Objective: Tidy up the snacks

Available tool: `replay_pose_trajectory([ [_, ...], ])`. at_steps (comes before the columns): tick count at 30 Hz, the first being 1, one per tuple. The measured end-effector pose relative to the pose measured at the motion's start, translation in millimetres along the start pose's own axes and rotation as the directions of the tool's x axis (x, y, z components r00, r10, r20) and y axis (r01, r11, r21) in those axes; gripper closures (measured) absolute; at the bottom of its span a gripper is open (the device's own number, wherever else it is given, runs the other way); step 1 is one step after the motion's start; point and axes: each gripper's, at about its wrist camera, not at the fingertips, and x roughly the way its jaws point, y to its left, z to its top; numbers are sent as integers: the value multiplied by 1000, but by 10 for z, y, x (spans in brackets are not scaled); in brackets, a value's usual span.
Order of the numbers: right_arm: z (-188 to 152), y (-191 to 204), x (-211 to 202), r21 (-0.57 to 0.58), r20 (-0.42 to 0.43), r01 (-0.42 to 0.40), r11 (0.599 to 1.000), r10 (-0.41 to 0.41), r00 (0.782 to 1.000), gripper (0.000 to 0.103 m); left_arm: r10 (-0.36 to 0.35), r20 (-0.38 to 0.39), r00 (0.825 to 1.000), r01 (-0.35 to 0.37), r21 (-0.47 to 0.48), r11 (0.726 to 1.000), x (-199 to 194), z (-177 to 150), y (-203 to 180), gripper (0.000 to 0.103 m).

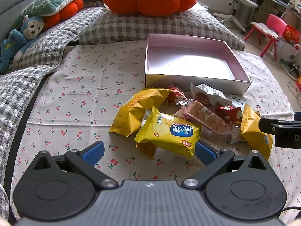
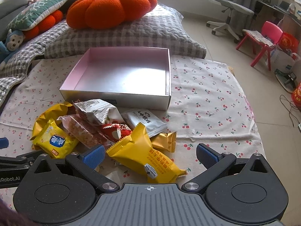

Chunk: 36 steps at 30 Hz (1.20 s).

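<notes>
Yellow foil is dominating the snack pile [image 1: 180, 116], which is lying on the cherry-print cloth [image 1: 79, 94] just in front of the open pink-lined box [image 1: 190, 64]; the box is sitting at about twelve o'clock from the pile, its near wall almost touching the wrappers. The left gripper [image 1: 149, 153] is standing wide open with its blue pads [image 1: 94, 152] either side of a yellow packet with a blue label [image 1: 169, 137], gripping nothing; that packet is hiding part of the right-hand pad. Beneath it a clear-wrapped biscuit bar [image 1: 203, 118] and a red wrapper [image 1: 228, 114] are half buried, their printing too crumpled to read. The right gripper [image 2: 150, 155] is also spread wide and holding nothing, with a long yellow packet [image 2: 148, 156] lying between its fingers, its lower end cut off by the gripper body. A white sachet [image 2: 144, 121] is peeking out at one o'clock of that packet. Behind the box, an orange pumpkin cushion [image 2: 111, 7] is resting on a checked pillow [image 2: 131, 35].
</notes>
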Motion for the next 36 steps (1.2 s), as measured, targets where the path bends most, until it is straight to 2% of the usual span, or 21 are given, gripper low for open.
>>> replay_pose_trajectory([
  [36, 14, -137, -13, 50, 40, 27, 998, -29, 999, 0, 6, 26, 1000, -5, -21, 1000, -37, 39, 33, 1],
])
